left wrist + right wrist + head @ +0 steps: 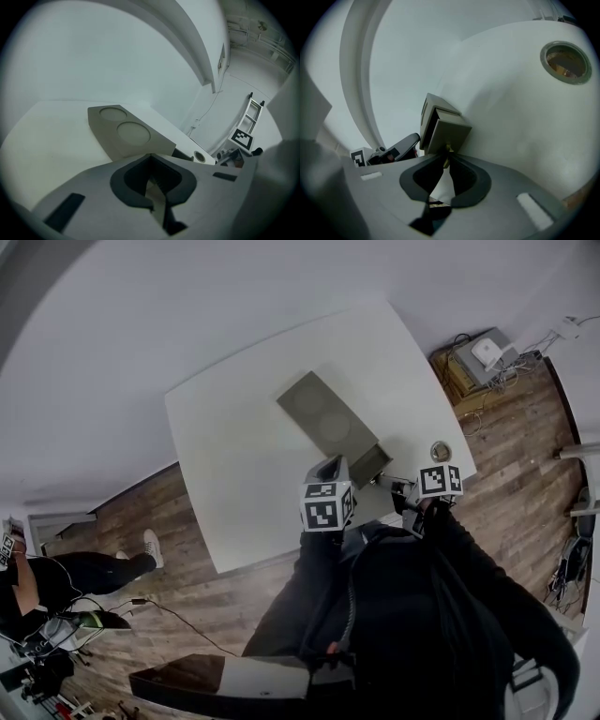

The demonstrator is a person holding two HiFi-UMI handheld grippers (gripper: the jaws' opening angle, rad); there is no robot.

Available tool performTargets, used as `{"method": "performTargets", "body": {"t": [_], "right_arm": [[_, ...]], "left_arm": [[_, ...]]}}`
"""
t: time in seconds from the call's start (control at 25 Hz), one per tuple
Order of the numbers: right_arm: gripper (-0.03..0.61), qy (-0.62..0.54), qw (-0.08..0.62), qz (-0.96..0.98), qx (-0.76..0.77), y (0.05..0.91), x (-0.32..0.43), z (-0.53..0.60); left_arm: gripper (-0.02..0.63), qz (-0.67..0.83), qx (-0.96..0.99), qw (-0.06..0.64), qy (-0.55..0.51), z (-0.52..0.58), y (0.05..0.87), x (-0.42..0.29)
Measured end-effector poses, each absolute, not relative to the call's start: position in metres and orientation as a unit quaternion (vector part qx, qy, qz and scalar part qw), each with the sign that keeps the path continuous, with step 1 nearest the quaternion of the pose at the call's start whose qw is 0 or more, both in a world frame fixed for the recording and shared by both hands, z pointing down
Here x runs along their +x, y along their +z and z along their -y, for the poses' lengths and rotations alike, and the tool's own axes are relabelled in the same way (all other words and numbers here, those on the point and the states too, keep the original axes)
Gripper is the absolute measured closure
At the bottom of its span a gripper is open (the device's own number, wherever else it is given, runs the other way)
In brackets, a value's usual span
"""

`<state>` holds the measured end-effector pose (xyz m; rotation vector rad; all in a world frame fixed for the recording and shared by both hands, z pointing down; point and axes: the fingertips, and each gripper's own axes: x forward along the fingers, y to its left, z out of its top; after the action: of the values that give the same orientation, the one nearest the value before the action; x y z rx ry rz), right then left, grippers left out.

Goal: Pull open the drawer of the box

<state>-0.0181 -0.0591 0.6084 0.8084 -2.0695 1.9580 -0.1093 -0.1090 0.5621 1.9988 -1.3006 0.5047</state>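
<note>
The right tongs (pixel 447 153) pinch the drawer (pixel 451 132) by its knob (pixel 448 148). The drawer sticks out of the box (pixel 323 413), close to the table (pixel 234 484) edge. The left tongs (pixel 151 164) are closed on nothing.

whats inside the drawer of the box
The drawer, partly out of the box with the right gripper shut on its knob, shows only a dark hollow. No contents visible; the part inside the box is covered.

Matt grey box (pixel 328 421) on smooth wht table (pixel 239 460); wood-plank floor (pixel 525 460).
</note>
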Motion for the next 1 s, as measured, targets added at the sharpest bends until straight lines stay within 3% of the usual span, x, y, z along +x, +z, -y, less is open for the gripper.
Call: {"method": "performTargets", "body": {"t": [1.0], "right_arm": [[0.537, 0.658, 0.094, 0.697, 0.268, 0.611, -0.015, 0.048]], "left_arm": [[0.615, 0.505, 0.768, 0.347, 0.188, 0.103, 0.563, -0.112]]}}
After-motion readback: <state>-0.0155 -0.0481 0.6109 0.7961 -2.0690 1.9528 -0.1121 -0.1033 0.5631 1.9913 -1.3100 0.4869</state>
